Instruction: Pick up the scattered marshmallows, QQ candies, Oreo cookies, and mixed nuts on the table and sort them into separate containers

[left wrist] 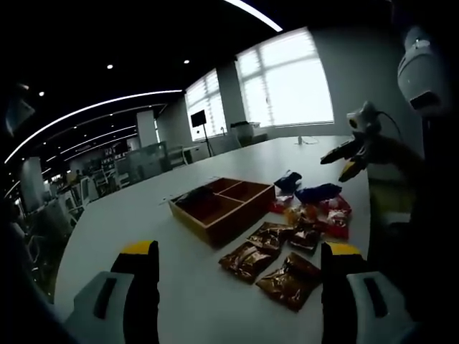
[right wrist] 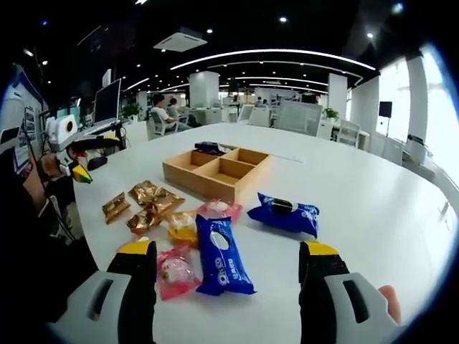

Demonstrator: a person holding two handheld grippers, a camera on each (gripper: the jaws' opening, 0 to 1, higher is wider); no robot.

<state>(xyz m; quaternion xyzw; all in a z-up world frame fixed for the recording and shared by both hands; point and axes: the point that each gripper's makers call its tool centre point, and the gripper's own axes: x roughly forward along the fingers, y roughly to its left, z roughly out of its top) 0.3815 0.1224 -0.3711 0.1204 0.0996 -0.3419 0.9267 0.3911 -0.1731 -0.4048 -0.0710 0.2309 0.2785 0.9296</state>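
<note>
Inside the wooden tray (right wrist: 215, 174), contents stay unclear; both tongs (left wrist: 240, 287) (right wrist: 226, 283) gape empty.

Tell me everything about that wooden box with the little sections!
The wooden tray is a shallow, light brown, open-topped box split by dividers into four compartments. It sits flat on the white table. One far compartment holds something dark; the others look empty. Shiny brown snack packets lie close beside it, not touching. Neither hand-held gripper touches it.
</note>
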